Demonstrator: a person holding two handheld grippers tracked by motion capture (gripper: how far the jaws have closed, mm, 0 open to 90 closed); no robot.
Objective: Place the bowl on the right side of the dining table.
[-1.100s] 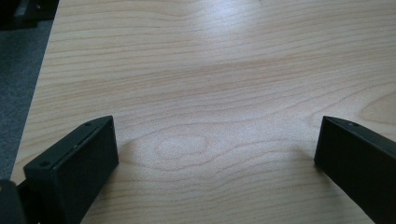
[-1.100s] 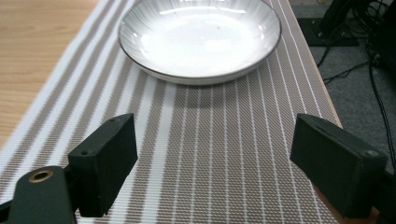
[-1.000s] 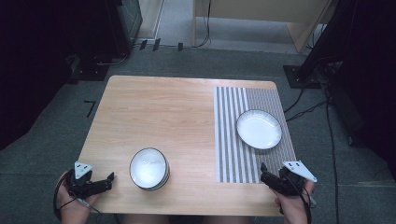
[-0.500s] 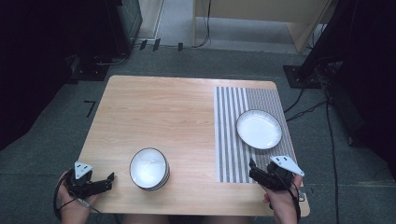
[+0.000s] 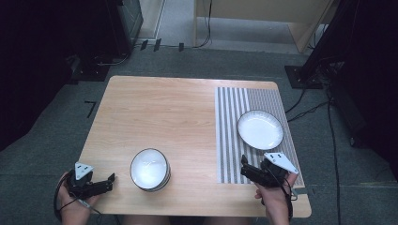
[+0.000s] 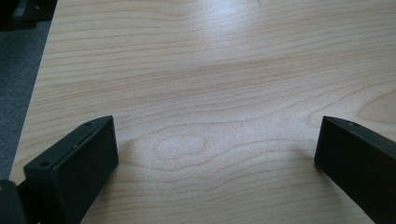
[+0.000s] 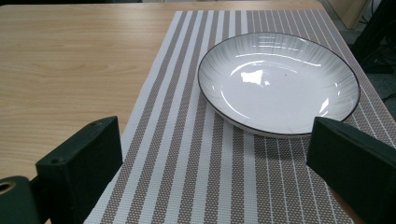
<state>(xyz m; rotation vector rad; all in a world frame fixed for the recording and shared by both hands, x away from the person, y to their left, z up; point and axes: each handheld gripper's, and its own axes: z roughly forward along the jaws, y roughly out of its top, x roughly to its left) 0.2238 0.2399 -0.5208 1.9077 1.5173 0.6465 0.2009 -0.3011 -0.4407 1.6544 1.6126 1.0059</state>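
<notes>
We are working at a wooden table (image 5: 164, 112) whose right part is lying under a striped placemat (image 5: 230, 140). On that placemat, toward its far right, a white plate (image 5: 260, 130) with a dark rim is sitting flat and empty. We are holding the right gripper (image 5: 245, 168) at the near end of the placemat, just near and a little left of the plate, and apart from it. In the right gripper view its jaws are standing wide apart with nothing between them, and the plate (image 7: 278, 83) is lying just beyond them, toward the right jaw, with bare striped mat (image 7: 196, 154) in the gap.

Over on the near left of the table, a white bowl (image 5: 149, 168) is resting on the bare wood, well apart from the plate. It may be a small stack; we cannot tell. We are holding the left gripper (image 5: 110, 180) at the near left corner, pointing right toward the bowl, near it but not touching. In the left gripper view its jaws are spread wide as well, gripping nothing, with plain wood grain (image 6: 205, 93) between and beyond them.

Nothing is standing between either gripper and the dish nearest it. Around the table, cables (image 5: 305, 110) are trailing over the grey floor (image 5: 70, 126) on the right.
</notes>
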